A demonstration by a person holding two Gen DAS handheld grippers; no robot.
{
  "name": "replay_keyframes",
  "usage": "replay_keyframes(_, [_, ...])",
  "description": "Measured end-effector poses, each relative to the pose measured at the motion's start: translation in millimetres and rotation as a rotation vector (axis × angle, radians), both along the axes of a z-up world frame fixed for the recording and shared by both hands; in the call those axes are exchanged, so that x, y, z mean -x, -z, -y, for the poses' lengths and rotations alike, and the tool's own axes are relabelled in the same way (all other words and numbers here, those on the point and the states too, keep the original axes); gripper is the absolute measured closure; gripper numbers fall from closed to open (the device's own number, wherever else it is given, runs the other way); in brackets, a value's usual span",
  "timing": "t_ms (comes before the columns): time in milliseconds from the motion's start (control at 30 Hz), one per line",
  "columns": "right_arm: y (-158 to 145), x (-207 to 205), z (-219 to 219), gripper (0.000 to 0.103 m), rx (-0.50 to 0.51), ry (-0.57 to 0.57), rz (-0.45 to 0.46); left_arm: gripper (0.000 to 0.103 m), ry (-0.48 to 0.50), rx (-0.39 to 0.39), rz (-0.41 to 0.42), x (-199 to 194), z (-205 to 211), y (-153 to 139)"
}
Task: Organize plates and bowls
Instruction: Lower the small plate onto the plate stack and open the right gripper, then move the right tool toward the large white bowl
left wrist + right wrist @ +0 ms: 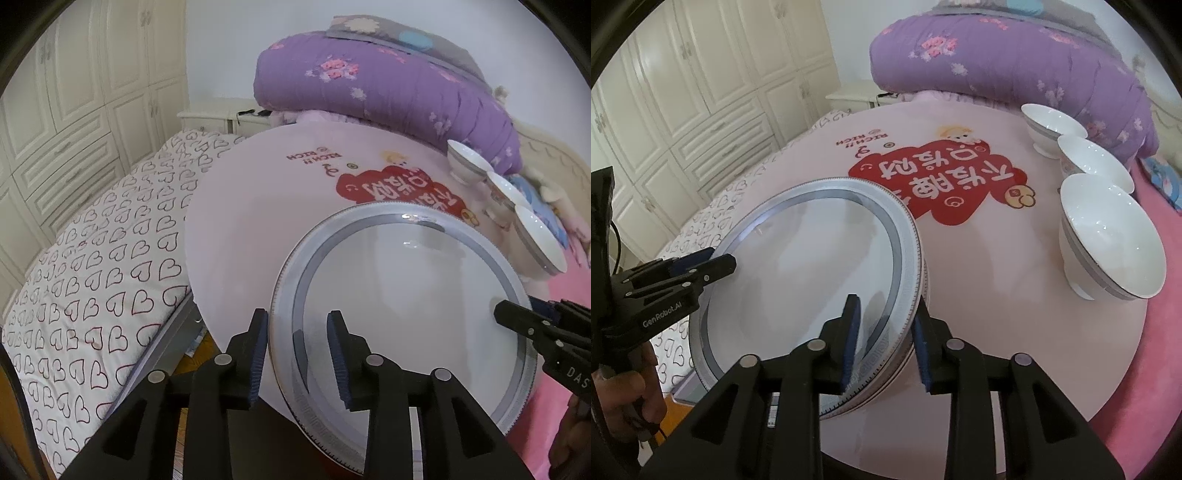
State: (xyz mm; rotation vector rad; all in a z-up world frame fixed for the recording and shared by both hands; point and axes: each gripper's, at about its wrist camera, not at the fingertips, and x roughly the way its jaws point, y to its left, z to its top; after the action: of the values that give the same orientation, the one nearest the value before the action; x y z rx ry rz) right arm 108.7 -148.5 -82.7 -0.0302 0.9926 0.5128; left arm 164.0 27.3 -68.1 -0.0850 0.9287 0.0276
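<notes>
A large white plate with a grey-blue rim (402,295) lies on a round pink table (258,206); in the right wrist view the plate (798,273) rests on top of other plates. My left gripper (297,354) is open, its fingers straddling the plate's near-left rim. My right gripper (884,341) is open, its fingers straddling the plate's right rim; it also shows in the left wrist view (517,319). The left gripper shows at the plate's left rim in the right wrist view (713,264). Three white bowls (1108,236) stand in a row at the right.
A purple quilt (1015,59) is piled behind the table. A heart-patterned bed (85,266) lies to the left, with white wardrobes (74,92) beyond. The table carries a red cartoon print (934,184).
</notes>
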Motion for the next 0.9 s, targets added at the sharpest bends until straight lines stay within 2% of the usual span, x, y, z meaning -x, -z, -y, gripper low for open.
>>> replay_keyframes(33, [0.5, 0.1, 0.6, 0.061, 0.013, 0.008, 0.005, 0.072, 0.002, -0.002, -0.001, -0.1, 0.6, 0.3])
replay_keyframes(133, [-1.7, -0.6, 3.4, 0.061, 0.001, 0.010, 0.017, 0.066, 0.010, -0.002, 0.001, -0.3, 2.4, -0.3])
replay_keyframes(200, [-2.4, -2.1, 3.2, 0.059, 0.003, 0.009, 0.025, 0.057, 0.012, -0.004, 0.004, -0.5, 3.0, -1.5])
replay_keyframes(267, [-3.0, -3.6, 4.0, 0.049, -0.004, 0.013, 0.027, 0.042, 0.013, -0.007, 0.009, -0.9, 3.5, -2.8])
replay_keyframes(300, [-4.4, -4.2, 4.9, 0.033, -0.008, 0.019, 0.035, 0.035, 0.011, -0.007, 0.014, -1.2, 3.0, -4.4])
replay_keyframes(333, [-5.2, -4.0, 5.4, 0.015, -0.013, 0.022, 0.043, 0.018, 0.008, -0.007, 0.019, -1.7, 2.5, -5.7])
replay_keyframes(367, [-6.6, -4.6, 6.5, 0.008, -0.021, 0.026, 0.053, 0.003, 0.003, -0.007, 0.026, -1.9, 1.5, -7.4])
replay_keyframes(400, [-7.0, -5.4, 7.2, 0.000, -0.029, 0.030, 0.058, 0.001, -0.001, -0.007, 0.031, -1.7, 0.9, -9.0])
replay_keyframes(600, [-11.1, -18.8, 15.3, 0.000, -0.073, 0.075, 0.045, 0.001, -0.008, 0.017, 0.017, -13.0, -2.2, -20.3])
replay_keyframes(900, [-46.9, -33.2, 39.2, 0.000, -0.147, 0.138, 0.114, 0.001, 0.036, 0.049, 0.100, -24.5, 12.5, -62.8])
